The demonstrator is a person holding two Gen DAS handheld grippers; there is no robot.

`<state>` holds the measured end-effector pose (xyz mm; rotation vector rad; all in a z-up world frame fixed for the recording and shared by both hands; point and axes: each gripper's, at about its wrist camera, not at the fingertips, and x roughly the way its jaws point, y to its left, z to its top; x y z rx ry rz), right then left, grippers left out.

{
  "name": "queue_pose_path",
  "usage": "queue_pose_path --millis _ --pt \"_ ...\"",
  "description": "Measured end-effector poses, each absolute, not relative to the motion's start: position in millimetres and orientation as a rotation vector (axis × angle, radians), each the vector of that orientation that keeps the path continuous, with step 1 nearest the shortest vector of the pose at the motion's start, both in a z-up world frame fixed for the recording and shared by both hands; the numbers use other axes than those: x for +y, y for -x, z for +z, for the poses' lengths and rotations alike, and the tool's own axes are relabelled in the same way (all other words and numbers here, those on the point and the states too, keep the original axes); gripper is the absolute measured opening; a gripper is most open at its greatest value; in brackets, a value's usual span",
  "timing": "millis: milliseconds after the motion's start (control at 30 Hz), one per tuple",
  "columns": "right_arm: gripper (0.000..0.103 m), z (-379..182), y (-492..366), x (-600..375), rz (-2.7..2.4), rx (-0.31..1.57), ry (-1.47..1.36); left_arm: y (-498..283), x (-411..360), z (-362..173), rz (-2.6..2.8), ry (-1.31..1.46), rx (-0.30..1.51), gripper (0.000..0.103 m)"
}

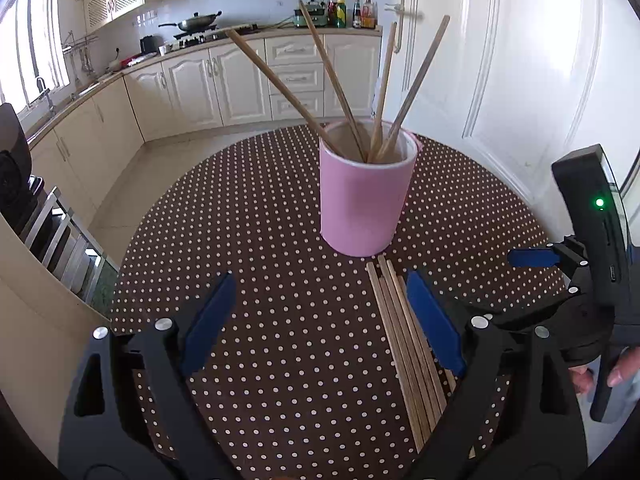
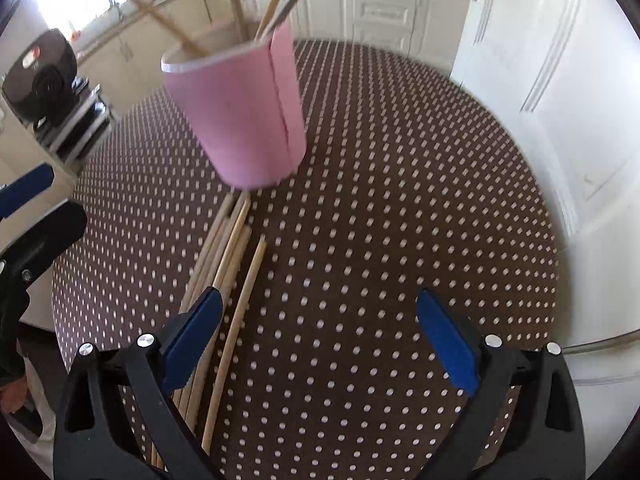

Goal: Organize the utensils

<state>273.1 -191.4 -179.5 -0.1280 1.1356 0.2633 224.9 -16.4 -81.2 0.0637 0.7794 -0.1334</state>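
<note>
Chopsticks [image 1: 404, 332] lie in a loose bundle on the dotted tablecloth [image 1: 280, 208], their far tips just short of the pink cup [image 1: 366, 196] that we are filling. Four sticks [image 1: 328, 68] already lean fanned against the cup's rim, which we read as the finished part of the job; the flat bundle is what remains.

Our left claw [image 1: 320, 320] hangs released over bare cloth, jaws spread wide with nothing between them. The bundle runs just beside and partly beneath its right finger, and the cup stands straight ahead of it, upright and untouched. That open stance, we judge, leaves the left side free while the other hand works.

Our right claw [image 2: 320, 340] is also released, tilted steeply toward the table with only cloth between its pads. From there the bundle sits at its left finger, and one stray stick [image 2: 240, 320] lies slightly apart from the rest, nearer the gap. The cup is ahead and to the left.

We take the lone stick to be the easiest next pick, since it is clear of its neighbours. The sticks are thin and lie flat, so a pinch could slip or gather two at once.
</note>
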Motion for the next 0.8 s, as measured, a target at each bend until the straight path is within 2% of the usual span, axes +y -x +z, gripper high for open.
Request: queue_pose_path --millis 300,367,400,533,800 --pt "0.094 -192 -281 -185 0.225 1.26 0.166 -230 -19 -98 -0.138 -0.069 0.87 0.086" --pt "0.09 -195 -283 -186 0.215 1.287 0.152 -230 -18 -102 -0.139 -0.068 0.889 0.086" --pt "0.084 -198 -285 -187 0.211 1.304 0.142 -231 -18 -104 -0.14 -0.065 0.896 0.086" --pt "0.077 -198 -290 -190 0.187 1.306 0.136 -232 -16 -112 -0.139 -0.058 0.933 0.086" --pt "0.071 -194 -296 -191 0.19 1.328 0.127 -236 -18 -124 -0.107 -0.069 0.983 0.086"
